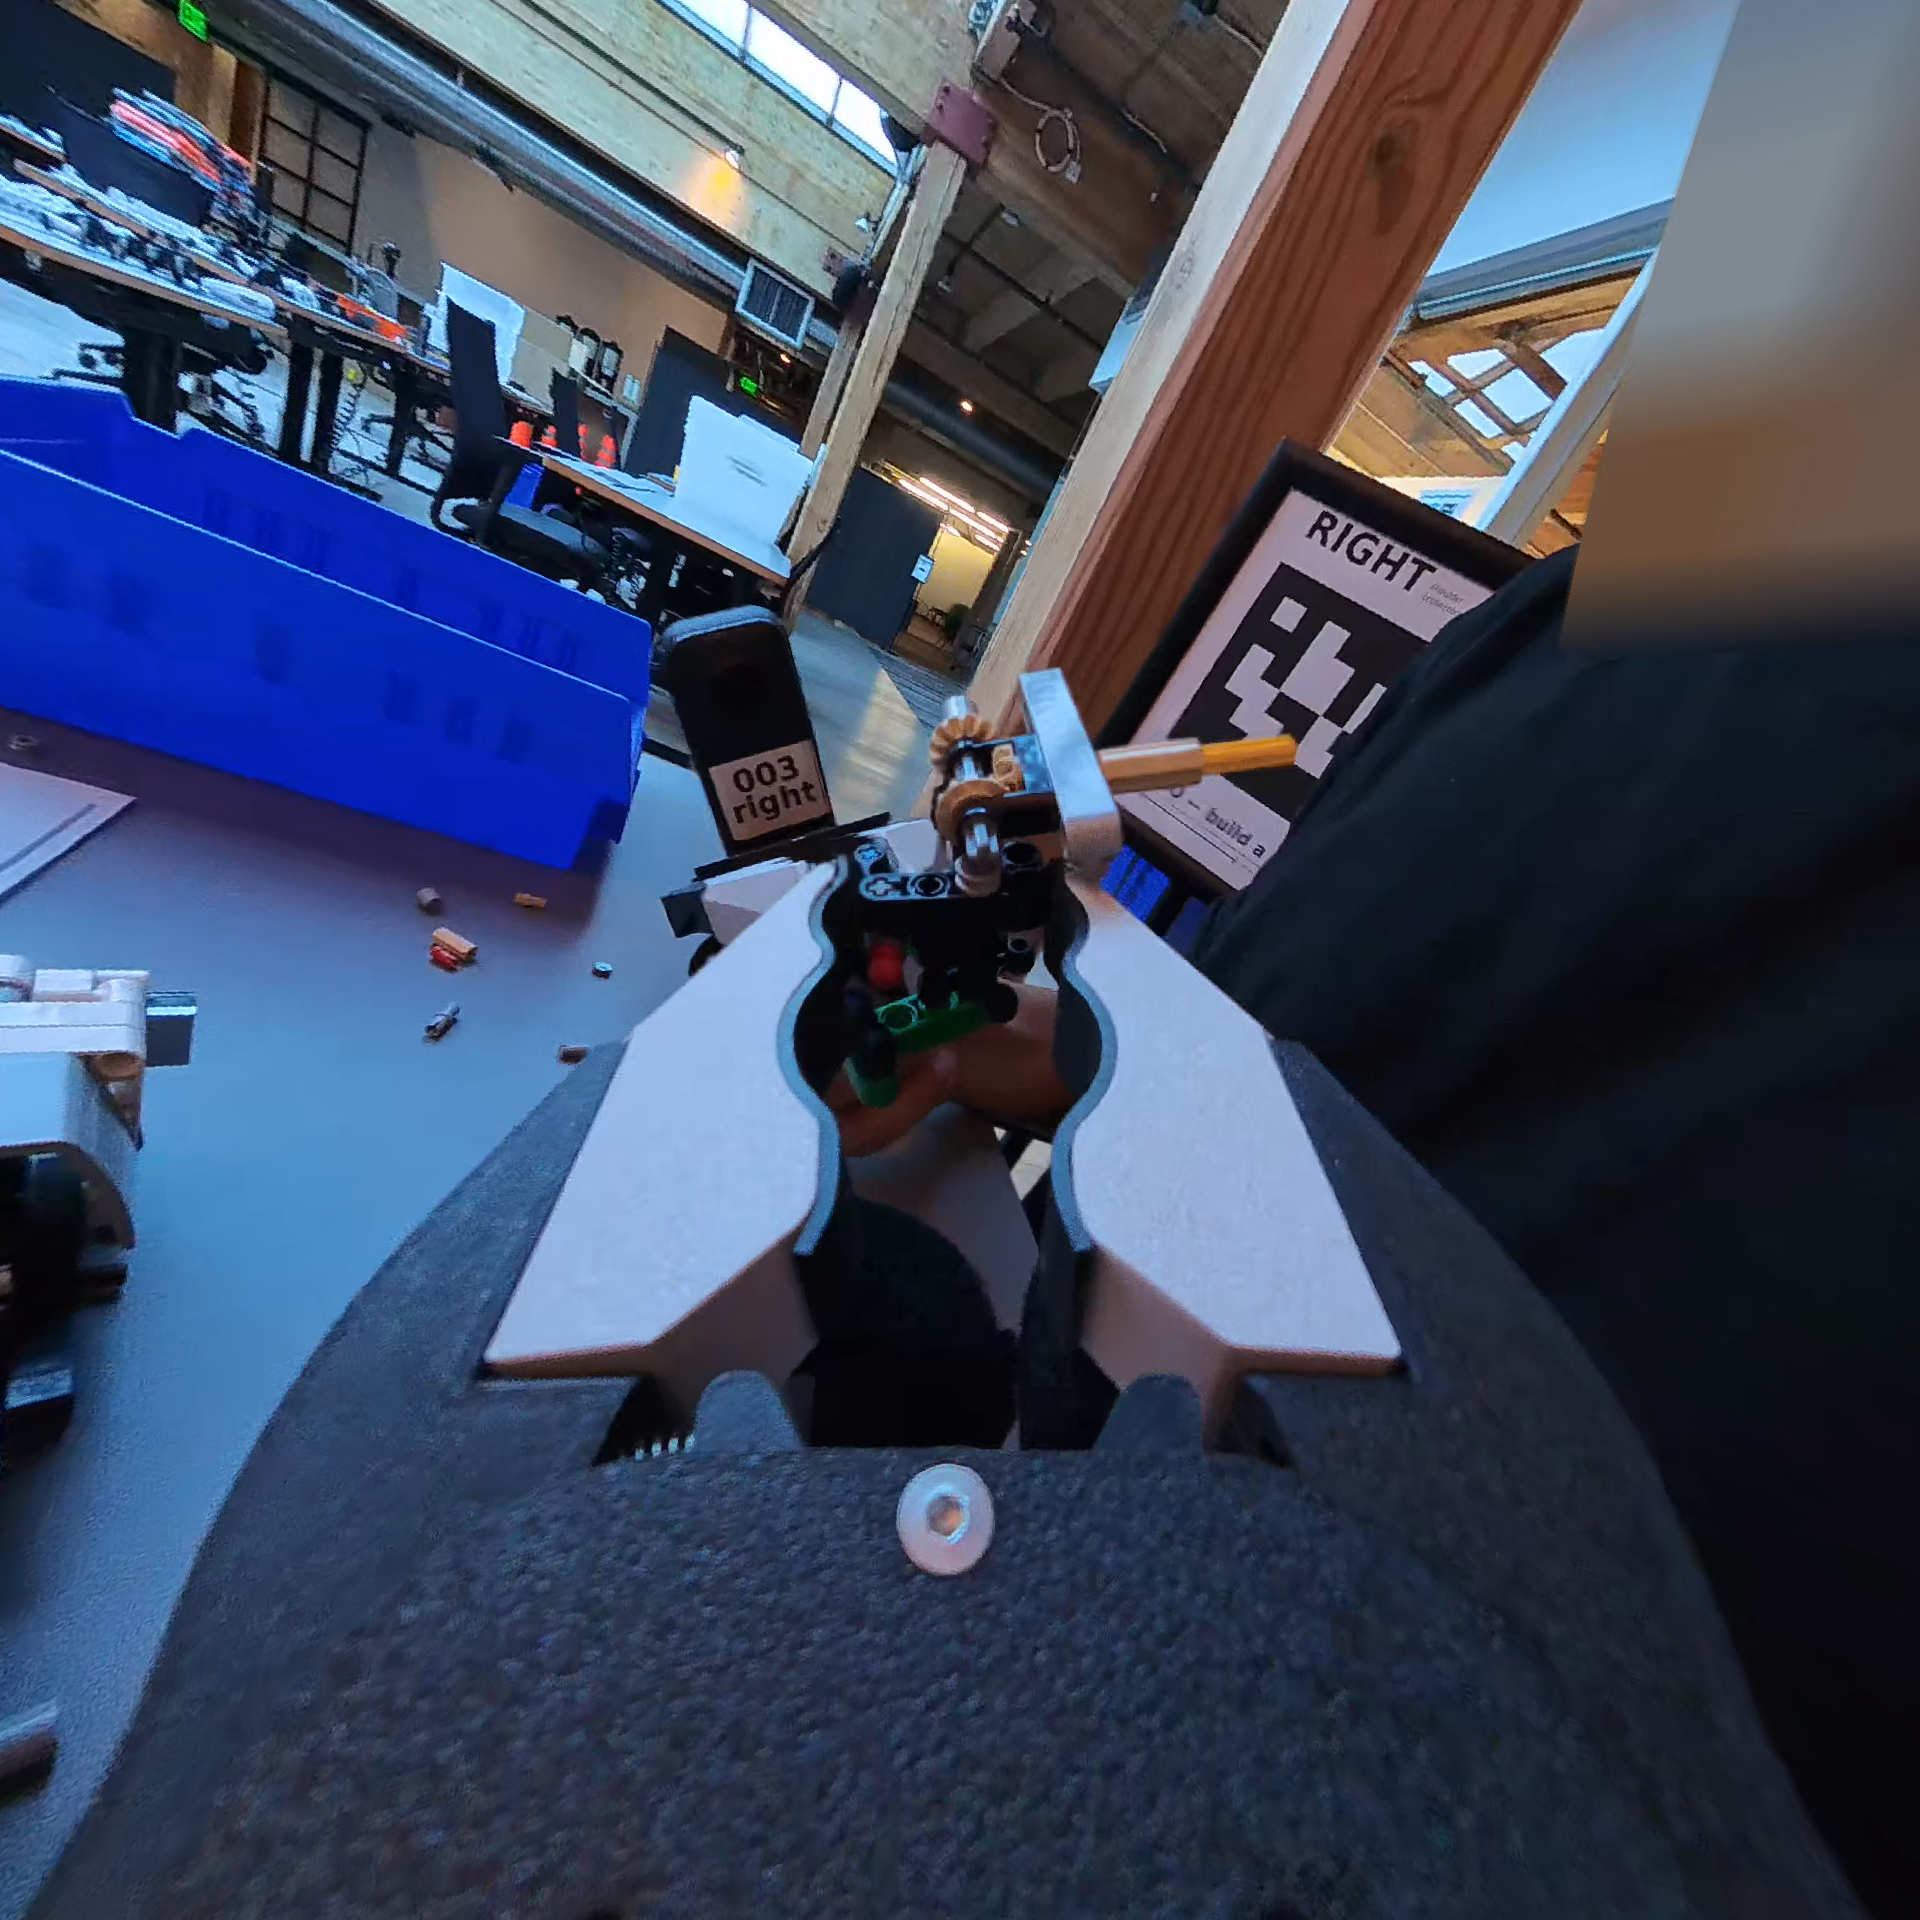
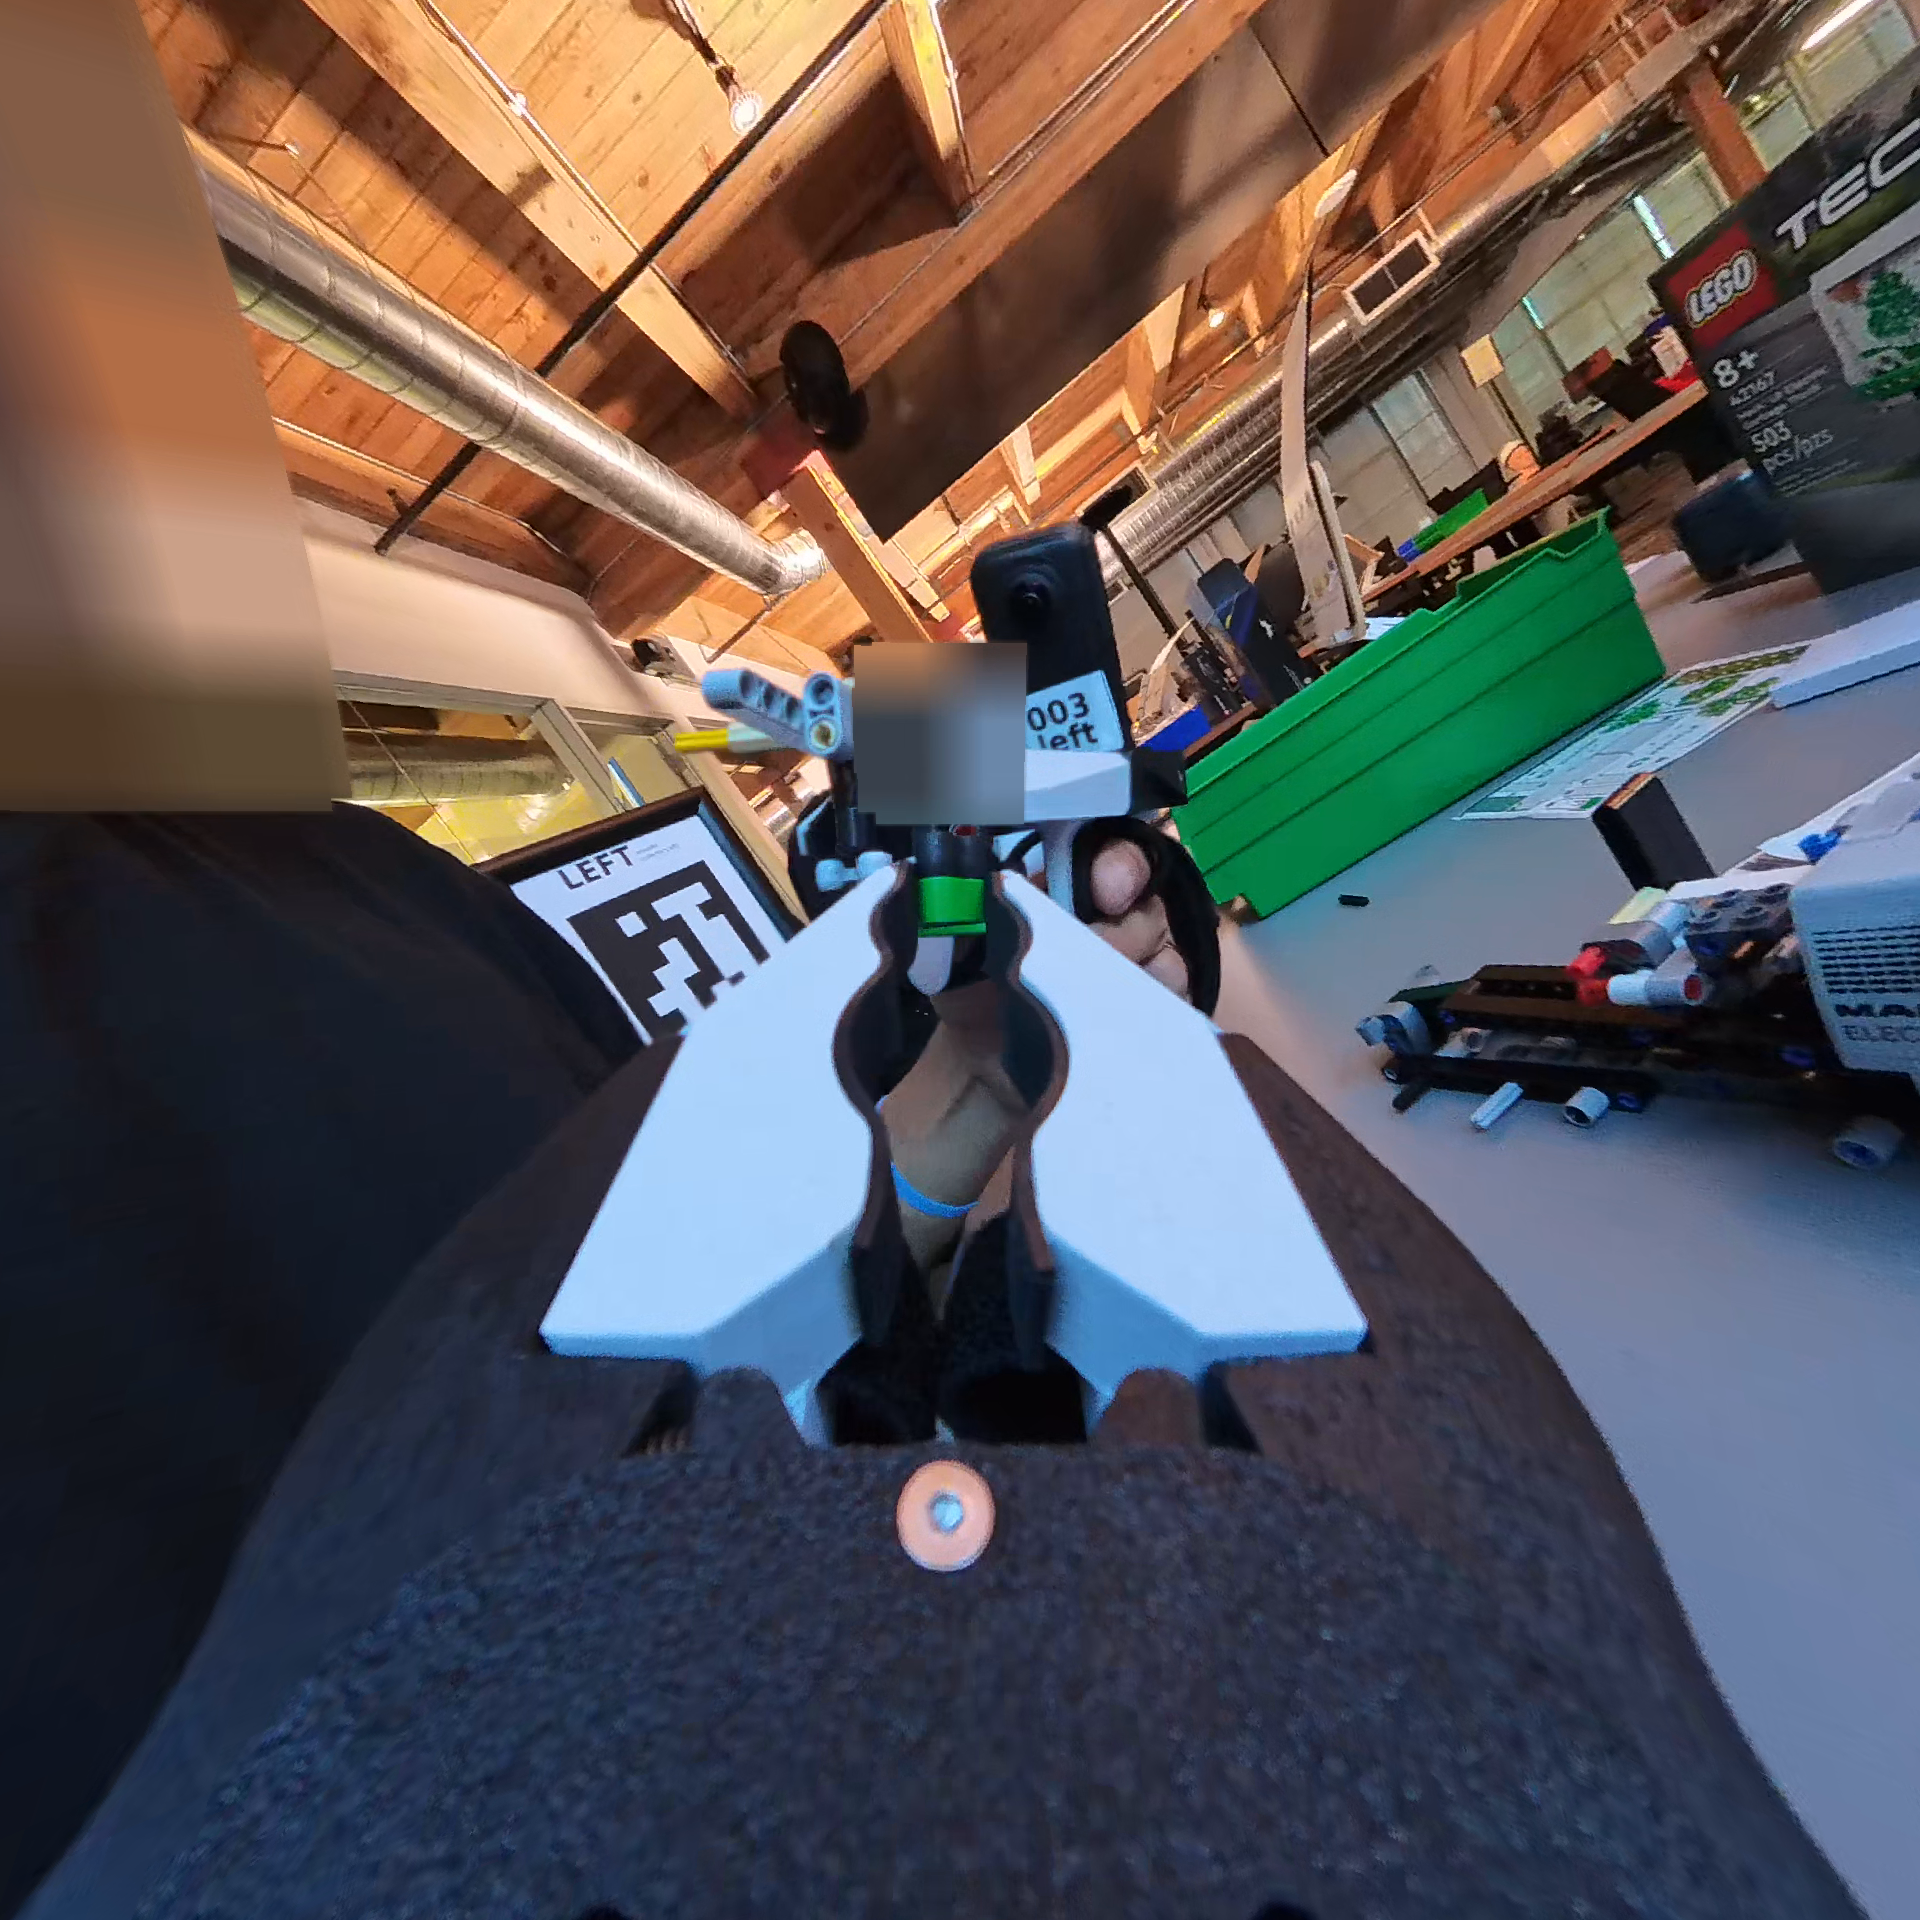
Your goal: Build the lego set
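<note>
A small Lego sub-assembly point(image 1: 971, 821) is held up between both grippers. It has a black frame, tan gears, a grey beam and a yellow axle point(image 1: 1247, 750). My left gripper point(image 1: 951, 899) is shut on its black frame. A green brick point(image 1: 920, 1023) sits at its lower end. In the right wrist view my right gripper point(image 2: 951, 883) is shut on that green brick point(image 2: 951, 902). The grey beam point(image 2: 769, 707) and the yellow axle point(image 2: 701, 741) stick out to the upper left. A mosaic patch hides the assembly's middle there.
A blue bin point(image 1: 312, 644) and loose small pieces point(image 1: 452, 945) lie on the grey table at left. A partly built Lego vehicle point(image 2: 1662, 997), a green bin point(image 2: 1434, 707), an instruction sheet point(image 2: 1621, 727) and the set's box point(image 2: 1818, 312) are at right. A person's dark-clothed body is close by. My left and right fingertips are right by each other.
</note>
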`<state>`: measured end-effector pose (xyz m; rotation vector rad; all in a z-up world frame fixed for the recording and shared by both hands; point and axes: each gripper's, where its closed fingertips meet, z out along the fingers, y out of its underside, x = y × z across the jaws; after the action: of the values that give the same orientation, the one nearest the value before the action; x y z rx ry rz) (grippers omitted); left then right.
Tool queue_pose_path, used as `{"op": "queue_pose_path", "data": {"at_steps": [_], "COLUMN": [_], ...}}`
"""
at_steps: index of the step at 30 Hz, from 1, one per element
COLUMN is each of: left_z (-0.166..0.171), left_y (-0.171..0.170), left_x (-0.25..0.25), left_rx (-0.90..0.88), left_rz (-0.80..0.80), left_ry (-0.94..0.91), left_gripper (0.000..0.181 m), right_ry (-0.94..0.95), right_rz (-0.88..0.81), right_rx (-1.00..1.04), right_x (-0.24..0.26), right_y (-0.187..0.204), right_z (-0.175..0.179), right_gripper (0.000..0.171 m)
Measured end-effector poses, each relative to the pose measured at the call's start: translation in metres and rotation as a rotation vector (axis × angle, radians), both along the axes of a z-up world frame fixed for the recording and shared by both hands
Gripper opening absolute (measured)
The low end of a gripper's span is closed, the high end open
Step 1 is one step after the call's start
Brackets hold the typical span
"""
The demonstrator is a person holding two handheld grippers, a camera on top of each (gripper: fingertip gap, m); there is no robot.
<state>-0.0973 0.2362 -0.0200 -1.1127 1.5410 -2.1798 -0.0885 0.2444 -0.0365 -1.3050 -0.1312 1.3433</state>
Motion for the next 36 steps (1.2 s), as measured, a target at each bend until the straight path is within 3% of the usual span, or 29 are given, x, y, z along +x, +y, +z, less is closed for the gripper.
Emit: {"op": "queue_pose_path", "data": {"at_steps": [4,10,13,23,36], "left_z": [-0.005,-0.03,-0.033,-0.035,-0.034], "left_y": [0.013,0.044,0.053,0.057,0.061], "left_x": [0.006,0.02,0.021,0.019,0.021], "left_rx": [-0.009,0.026,0.03,0.126,0.124], "left_rz": [0.099,0.368,0.44,0.494,0.53], "left_ry": [0.027,0.148,0.149,0.141,0.127], "left_gripper": [0.031,0.032,0.032,0.032,0.032], "right_ry": [-0.118,-0.637,-0.805,-0.741,-0.676], "right_rz": [-0.125,-0.558,-0.656,-0.647,-0.544], "right_rx": [-0.001,0.063,0.113,0.054,0.026], "right_x": [0.006,0.022,0.015,0.002,-0.011], "right_y": [0.01,0.027,0.027,0.024,0.024], "right_z": [-0.007,-0.023,-0.024,-0.024,-0.023], "right_gripper": [0.011,0.013,0.015,0.016,0.022]}}
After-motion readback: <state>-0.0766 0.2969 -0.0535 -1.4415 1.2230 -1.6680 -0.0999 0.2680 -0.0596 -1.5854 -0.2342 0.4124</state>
